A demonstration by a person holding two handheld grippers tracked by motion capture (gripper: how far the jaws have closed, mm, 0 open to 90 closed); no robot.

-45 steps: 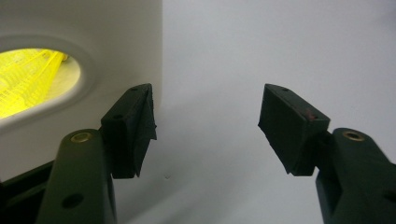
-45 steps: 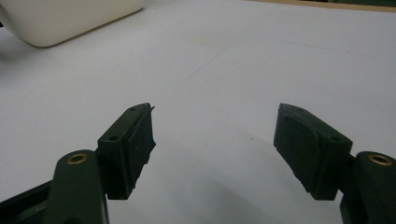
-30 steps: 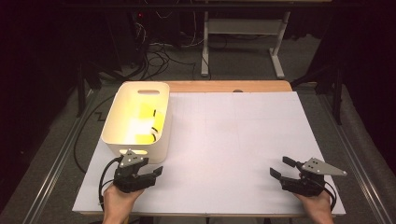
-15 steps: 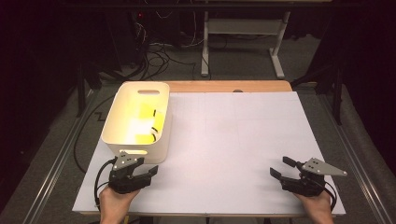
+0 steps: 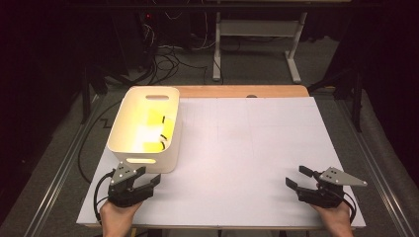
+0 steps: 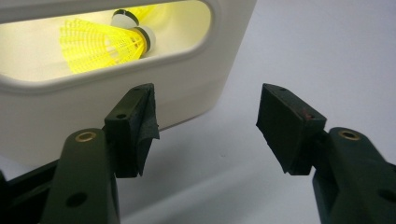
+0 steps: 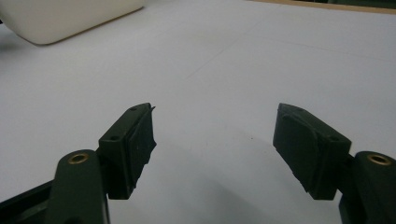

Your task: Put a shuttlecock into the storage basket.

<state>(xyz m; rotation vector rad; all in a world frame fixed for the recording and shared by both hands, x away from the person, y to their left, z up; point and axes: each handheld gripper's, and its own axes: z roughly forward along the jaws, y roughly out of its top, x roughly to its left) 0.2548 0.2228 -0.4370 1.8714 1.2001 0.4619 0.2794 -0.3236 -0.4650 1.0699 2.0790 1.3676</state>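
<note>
Facing white bin (image 6: 187, 93), left gripper (image 6: 205, 123) fingers apart, empty.

My left gripper (image 5: 148, 180) and right gripper (image 5: 298, 177) were black, each topped by a grey three-cornered plate, with a black cable trailing toward six o'clock. Brass-coloured rivets sat behind the square, rubbery black pads (image 6: 282, 126).

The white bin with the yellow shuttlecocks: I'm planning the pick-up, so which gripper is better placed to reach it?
Probably the left gripper: it sits open just before the white bin holding the shuttlecocks. The right gripper is open across the table.
</note>
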